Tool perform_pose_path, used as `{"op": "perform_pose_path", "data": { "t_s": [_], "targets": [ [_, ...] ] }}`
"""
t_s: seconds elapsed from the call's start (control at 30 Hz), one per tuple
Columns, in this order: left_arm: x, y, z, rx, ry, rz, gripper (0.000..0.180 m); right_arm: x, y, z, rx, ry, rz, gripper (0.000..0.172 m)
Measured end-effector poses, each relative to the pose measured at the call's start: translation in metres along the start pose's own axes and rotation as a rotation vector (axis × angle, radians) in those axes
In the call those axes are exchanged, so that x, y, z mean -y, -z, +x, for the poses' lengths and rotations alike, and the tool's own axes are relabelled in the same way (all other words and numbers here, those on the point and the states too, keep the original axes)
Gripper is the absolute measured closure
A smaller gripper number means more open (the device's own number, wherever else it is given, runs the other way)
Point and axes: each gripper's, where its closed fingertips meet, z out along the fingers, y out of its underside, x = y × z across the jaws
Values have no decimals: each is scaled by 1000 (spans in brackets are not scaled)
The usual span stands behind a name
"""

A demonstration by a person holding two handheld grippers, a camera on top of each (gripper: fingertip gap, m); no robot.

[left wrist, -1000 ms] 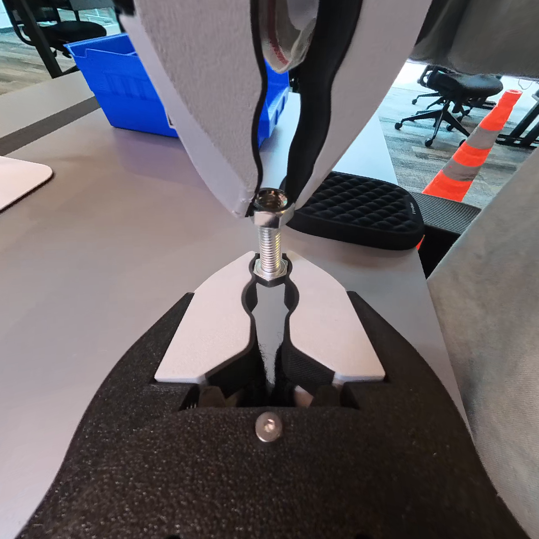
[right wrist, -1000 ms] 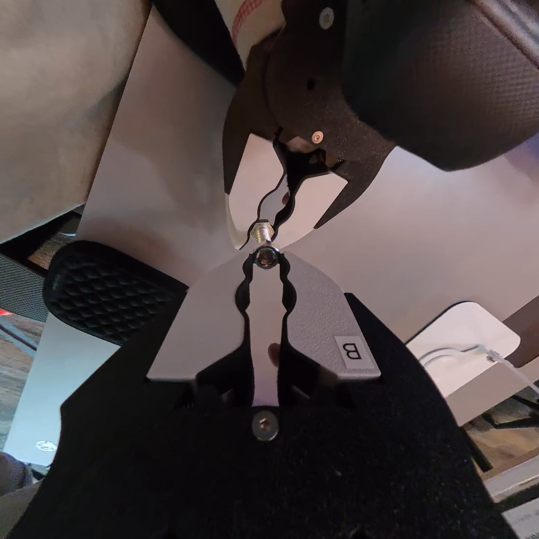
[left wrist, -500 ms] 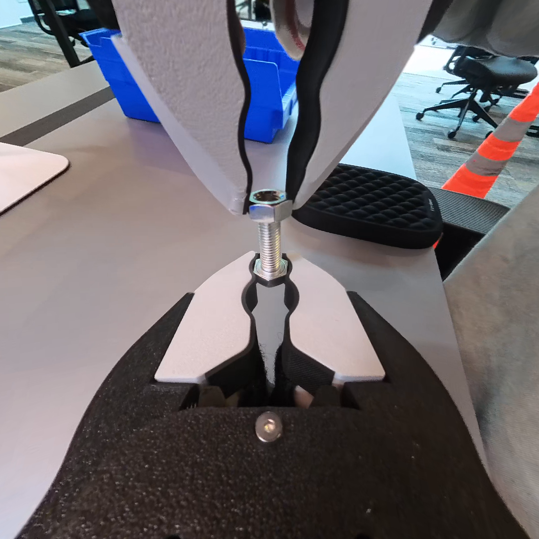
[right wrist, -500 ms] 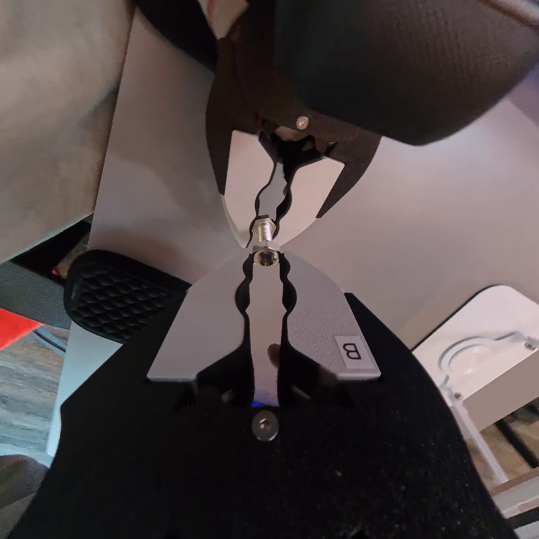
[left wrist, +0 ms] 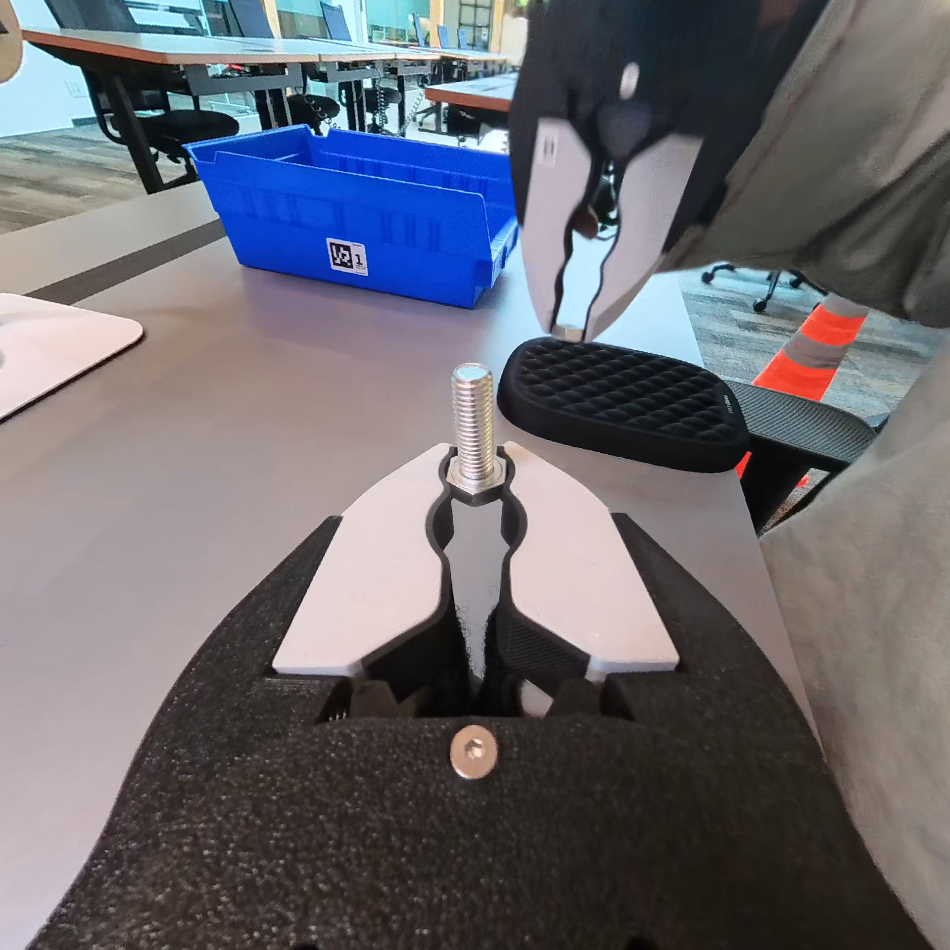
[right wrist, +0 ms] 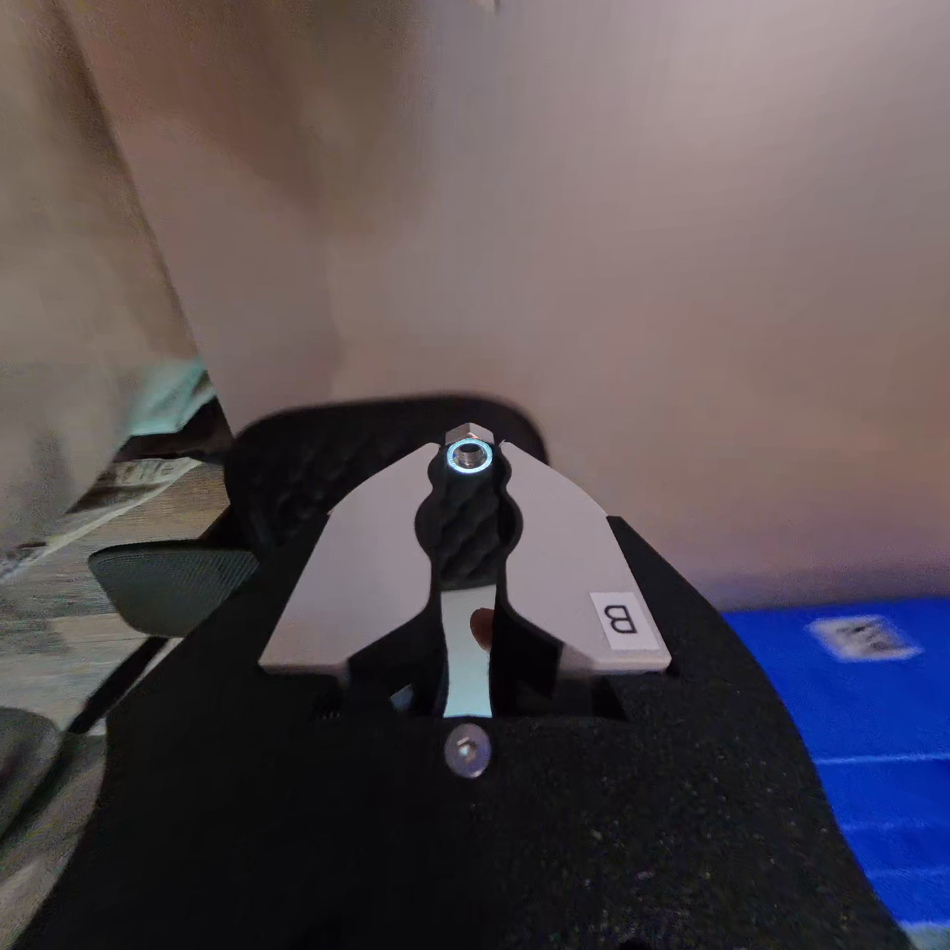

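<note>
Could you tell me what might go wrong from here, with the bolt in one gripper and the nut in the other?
1. The nut sits only at the very tips of the right gripper, above the black pad at the table edge; a slip could send it to the floor.
2. The left gripper holds the bolt by its head alone, so a sideways knock might tilt it.

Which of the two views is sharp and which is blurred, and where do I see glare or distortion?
Left wrist view: bolt and blue bin are sharp; the right tool is motion-blurred; wide-angle bending at the edges. Right wrist view: dim, the background and blue bin smeared; a bright bluish glint rings the nut.
</note>
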Motion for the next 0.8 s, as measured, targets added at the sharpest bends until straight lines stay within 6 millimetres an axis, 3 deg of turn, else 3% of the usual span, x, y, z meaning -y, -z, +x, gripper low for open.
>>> {"op": "perform_pose_path", "data": {
  "t_s": [0.03, 0.1, 0.17, 0.23, 0.37, 0.5, 0.63, 0.8],
  "targets": [
    [0, 0, 1, -5, -4, 2, 167, -24, -13, -1, -6, -71, -50, 155],
    [1, 0, 3, -13, -12, 6, 167, -62, -35, -3, -31, -162, -128, 155],
    [1, 1, 4, -19, -24, 8, 167, -73, -48, -6, -38, -213, -107, 155],
    [0, 1, 6, -21, -42, 7, 167, -70, -47, -5, -62, -261, -51, 154],
    [-1, 0, 13, -47, -83, -2, 167, -61, -33, -11, -61, -210, 64, 137],
    [-3, -1, 15, -61, -89, -13, 167, -63, -25, -8, -80, -39, 128, 144],
    [-4, -1, 17, -72, -98, -19, 167, -60, -30, -8, -69, 172, 175, 150],
    [-4, -2, 17, -70, -96, -24, 167, -61, -35, -9, -70, 302, 184, 151]
  ]
}}
